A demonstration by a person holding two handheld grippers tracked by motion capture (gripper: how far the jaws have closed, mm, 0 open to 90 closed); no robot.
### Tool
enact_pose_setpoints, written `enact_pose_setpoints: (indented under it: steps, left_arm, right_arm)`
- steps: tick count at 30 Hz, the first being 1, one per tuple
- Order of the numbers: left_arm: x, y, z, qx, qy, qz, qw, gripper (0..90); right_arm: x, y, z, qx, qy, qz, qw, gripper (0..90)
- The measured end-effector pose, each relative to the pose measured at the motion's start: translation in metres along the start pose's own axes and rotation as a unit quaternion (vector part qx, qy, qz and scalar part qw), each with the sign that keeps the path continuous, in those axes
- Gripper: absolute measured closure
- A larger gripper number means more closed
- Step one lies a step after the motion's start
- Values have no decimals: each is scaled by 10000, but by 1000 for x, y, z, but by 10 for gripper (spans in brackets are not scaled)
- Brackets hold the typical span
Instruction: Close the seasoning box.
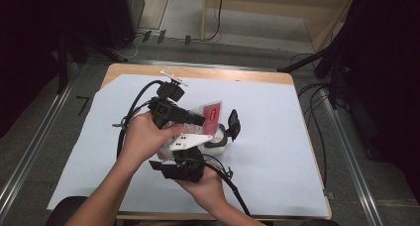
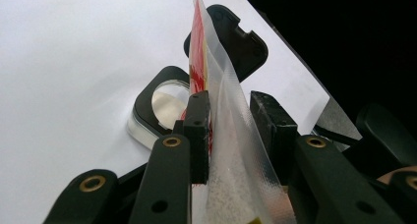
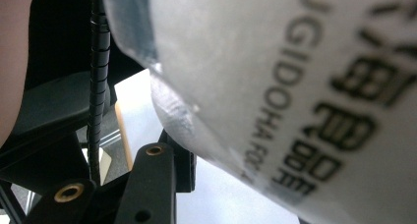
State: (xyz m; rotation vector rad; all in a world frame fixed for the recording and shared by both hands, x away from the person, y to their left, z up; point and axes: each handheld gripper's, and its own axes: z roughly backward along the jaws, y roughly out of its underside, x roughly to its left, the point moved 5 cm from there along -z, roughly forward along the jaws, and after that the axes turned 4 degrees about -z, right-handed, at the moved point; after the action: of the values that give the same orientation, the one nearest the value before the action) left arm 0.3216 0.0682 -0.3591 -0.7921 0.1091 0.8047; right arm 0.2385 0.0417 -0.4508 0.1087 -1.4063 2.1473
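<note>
1. A clear plastic pouch of white grains [image 2: 231, 184], with a red label [image 1: 214, 111], was held upright above the middle of the table [image 1: 277, 137], its long axis running up from the jaws.
2. Just beyond and below the pouch stood a small clear container with a black rim [image 2: 160, 103], open, its black lid [image 2: 236, 37] lying just behind it; any pour would have to go that way.
3. The left gripper [image 2: 231, 130] sat with narrowed jaws around the pouch's sealed edge, one pad touching the film, so it seemed to be gripping it.
4. The right gripper [image 1: 181, 169] was pressed close under the pouch's lower end; I could not tell whether it pinched it.
5. In the right gripper view, black print on the pouch [image 3: 305, 111] read partly "UGIDOHA FOO"; the rest was blurred.
</note>
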Motion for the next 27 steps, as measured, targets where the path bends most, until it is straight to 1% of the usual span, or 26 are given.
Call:
enact_pose_setpoints:
  steps: [4, 5, 6, 7, 27]
  left_arm:
    - [0, 0, 0, 7, 4, -18, 10000, 713]
    - [-1, 0, -1, -1, 10, 7, 10000, 714]
    - [-1, 0, -1, 1, 11, -13, 10000, 715]
    - [-1, 0, -1, -20, 5, 12, 10000, 715]
    - [-1, -1, -1, -38, 25, 53, 10000, 701]
  right_arm:
    - [0, 0, 0, 2, 11, -5, 10000, 635]
    - [0, 0, 0, -2, 20, -6, 10000, 635]
    - [0, 0, 0, -1, 23, -10, 10000, 635]
    - [0, 1, 0, -9, 19, -14, 10000, 635]
    - [0, -1, 1, 23, -3, -48, 10000, 637]
